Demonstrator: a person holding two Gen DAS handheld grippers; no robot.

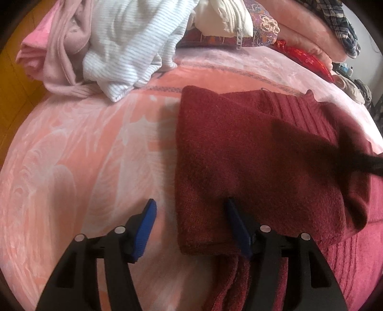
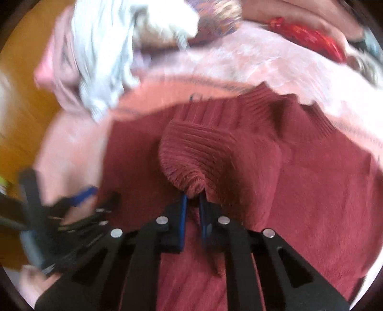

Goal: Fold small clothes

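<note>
A dark red knitted sweater [image 1: 251, 153] lies partly folded on a pink patterned blanket [image 1: 79, 153] spread over a bed, its fuzzy body doubled into a thick slab with a straight left edge and a ribbed band showing toward the far side. In the left wrist view the left gripper [image 1: 189, 229] hangs over the sweater's near left corner with its blue pads spread apart, one pad over the bare blanket and the other over the red knit, neither pinching the cloth. In the right wrist view the right gripper [image 2: 192, 210] has its blue pads pressed together on a bunched ribbed fold of the sweater [image 2: 311, 203], which puckers into a rounded hump just beyond the fingertips. Farther off, a heap of unfolded clothes sits at the blanket's far left: a pale pink garment [image 1: 59, 47] beside a white striped top [image 1: 134, 43]. Behind these lie a cream zipped piece [image 1: 225, 19], a purple floral cushion [image 1: 261, 26] and a red printed cloth [image 1: 306, 59]. The right wrist view is heavily motion-blurred; the left gripper appears there only as a dark smear at lower left, and a dark shadow falls across the sweater's right half in the left wrist view
</note>
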